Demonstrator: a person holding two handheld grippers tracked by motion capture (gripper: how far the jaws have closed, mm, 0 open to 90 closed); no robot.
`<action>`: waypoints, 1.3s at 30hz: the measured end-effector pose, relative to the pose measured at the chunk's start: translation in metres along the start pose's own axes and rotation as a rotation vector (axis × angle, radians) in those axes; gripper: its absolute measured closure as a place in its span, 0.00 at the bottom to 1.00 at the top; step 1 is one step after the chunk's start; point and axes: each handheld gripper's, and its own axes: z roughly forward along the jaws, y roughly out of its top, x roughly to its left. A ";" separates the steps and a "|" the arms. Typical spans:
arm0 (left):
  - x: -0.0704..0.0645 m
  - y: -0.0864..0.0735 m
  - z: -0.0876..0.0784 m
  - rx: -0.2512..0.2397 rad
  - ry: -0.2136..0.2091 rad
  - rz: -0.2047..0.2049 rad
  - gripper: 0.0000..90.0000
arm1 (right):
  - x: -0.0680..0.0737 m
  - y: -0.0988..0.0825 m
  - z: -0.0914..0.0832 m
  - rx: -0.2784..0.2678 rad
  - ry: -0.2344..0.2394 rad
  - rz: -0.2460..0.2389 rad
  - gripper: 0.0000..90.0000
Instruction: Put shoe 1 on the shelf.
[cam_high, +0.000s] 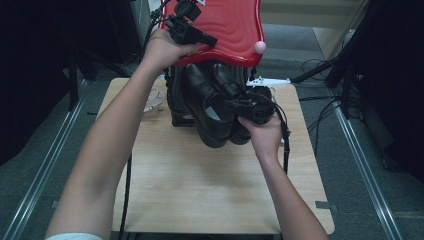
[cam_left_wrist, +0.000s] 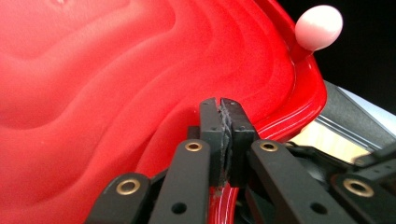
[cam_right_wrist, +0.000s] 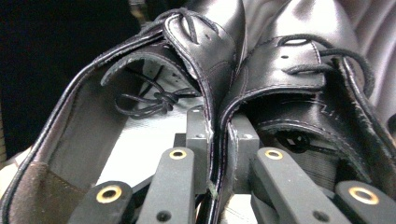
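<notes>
Looking down from the high view, the left gripper pinches the raised red lid while the right gripper holds the black shoes above the table; the left gripper view shows jaws clamped on the lid's rim; the right gripper view shows jaws pinching both shoes' inner walls together.

The room is dim with dark edges; the glossy red plastic lid looks soft and overexposed, slightly blurred up close.
</notes>
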 end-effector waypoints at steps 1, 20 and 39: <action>0.000 0.000 0.000 0.004 -0.003 -0.001 0.99 | -0.001 0.000 0.003 -0.006 -0.014 0.010 0.92; -0.003 0.000 0.006 -0.006 -0.027 0.002 1.00 | -0.006 0.002 0.060 -0.115 -0.156 0.082 0.93; -0.003 -0.001 0.006 -0.009 -0.027 -0.002 1.00 | 0.004 0.020 0.087 -0.170 -0.273 0.022 0.92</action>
